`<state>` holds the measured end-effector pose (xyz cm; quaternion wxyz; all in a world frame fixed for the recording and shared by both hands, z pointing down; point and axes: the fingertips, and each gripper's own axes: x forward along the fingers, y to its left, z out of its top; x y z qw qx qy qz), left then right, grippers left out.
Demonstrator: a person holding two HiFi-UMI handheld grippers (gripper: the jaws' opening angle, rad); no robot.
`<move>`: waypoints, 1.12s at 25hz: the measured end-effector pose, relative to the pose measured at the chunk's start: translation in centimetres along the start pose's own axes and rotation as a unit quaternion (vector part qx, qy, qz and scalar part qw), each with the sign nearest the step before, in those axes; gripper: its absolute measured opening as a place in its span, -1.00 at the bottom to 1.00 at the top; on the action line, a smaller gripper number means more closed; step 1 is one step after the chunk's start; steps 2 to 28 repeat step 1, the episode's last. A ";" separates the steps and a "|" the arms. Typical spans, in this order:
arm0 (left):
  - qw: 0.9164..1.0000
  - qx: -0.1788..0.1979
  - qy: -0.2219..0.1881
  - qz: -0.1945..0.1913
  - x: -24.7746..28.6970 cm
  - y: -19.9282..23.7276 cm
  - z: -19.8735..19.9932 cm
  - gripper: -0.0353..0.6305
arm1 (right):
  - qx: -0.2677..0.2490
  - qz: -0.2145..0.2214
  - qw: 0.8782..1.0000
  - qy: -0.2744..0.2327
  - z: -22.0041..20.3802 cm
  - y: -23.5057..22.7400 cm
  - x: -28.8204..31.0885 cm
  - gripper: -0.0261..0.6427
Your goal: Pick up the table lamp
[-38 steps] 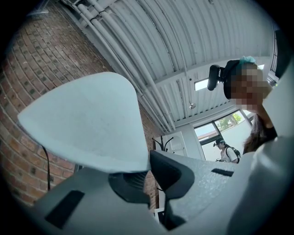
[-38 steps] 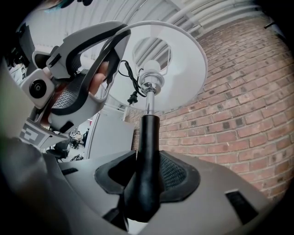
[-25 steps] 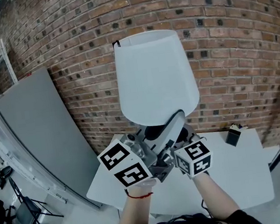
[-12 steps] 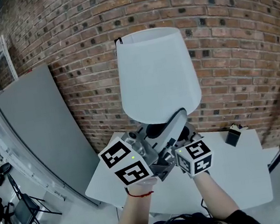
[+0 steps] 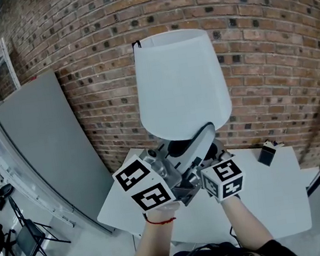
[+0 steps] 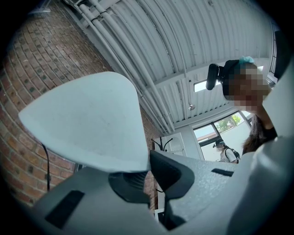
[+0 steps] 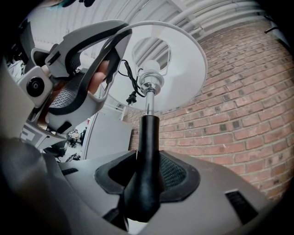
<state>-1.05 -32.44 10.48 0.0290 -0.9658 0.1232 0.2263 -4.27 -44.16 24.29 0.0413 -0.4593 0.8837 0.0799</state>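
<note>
The table lamp is held up off the white table [image 5: 276, 197], its white shade [image 5: 180, 83] in front of the brick wall. My right gripper [image 7: 147, 183] is shut on the lamp's black stem [image 7: 148, 137]; above it are the chrome socket and the underside of the shade [image 7: 183, 69]. In the head view the right gripper [image 5: 209, 162] sits just under the shade. My left gripper [image 5: 170, 158] is beside it on the left. In its own view the left gripper [image 6: 149, 183] has its pads together, nothing seen between them, with the shade [image 6: 87, 124] above. The lamp's base is hidden.
The lamp's black cord and plug [image 7: 131, 94] dangle by the stem. A small black object [image 5: 266, 155] lies at the table's far right. A grey panel [image 5: 44, 146] leans at the left, with a folding chair [image 5: 31, 243] below. A person [image 6: 259, 128] stands behind.
The lamp shade has risen a little and shifted slightly right. Both grippers keep their places under it.
</note>
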 end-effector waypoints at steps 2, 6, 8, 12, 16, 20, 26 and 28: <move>1.000 0.000 0.000 -0.001 0.0 0.0 0.0 -0.84 | 0.000 0.000 1.000 0.000 0.0 0.0 0.0 -0.44; 1.000 0.000 0.000 -0.001 0.0 0.0 0.0 -0.84 | 0.000 0.000 1.000 0.000 0.0 0.0 0.0 -0.44; 1.000 0.000 0.000 -0.001 0.0 0.0 0.0 -0.84 | 0.000 0.000 1.000 0.000 0.0 0.0 0.0 -0.44; 1.000 0.000 0.000 -0.001 0.0 0.0 0.0 -0.84 | 0.000 0.000 1.000 0.000 0.0 0.0 0.0 -0.44; 1.000 0.000 0.000 -0.001 0.0 0.0 0.0 -0.84 | 0.000 0.000 1.000 0.000 0.0 0.0 0.0 -0.44; 1.000 0.000 0.000 -0.001 0.0 0.0 0.0 -0.84 | 0.000 0.000 1.000 0.000 0.0 0.0 0.0 -0.44; 1.000 0.000 0.000 -0.001 0.0 0.0 0.0 -0.84 | 0.000 0.000 1.000 0.000 0.0 0.0 0.0 -0.44; 1.000 0.000 0.000 -0.001 0.0 0.0 0.0 -0.84 | 0.000 0.000 1.000 0.000 0.0 0.0 0.0 -0.44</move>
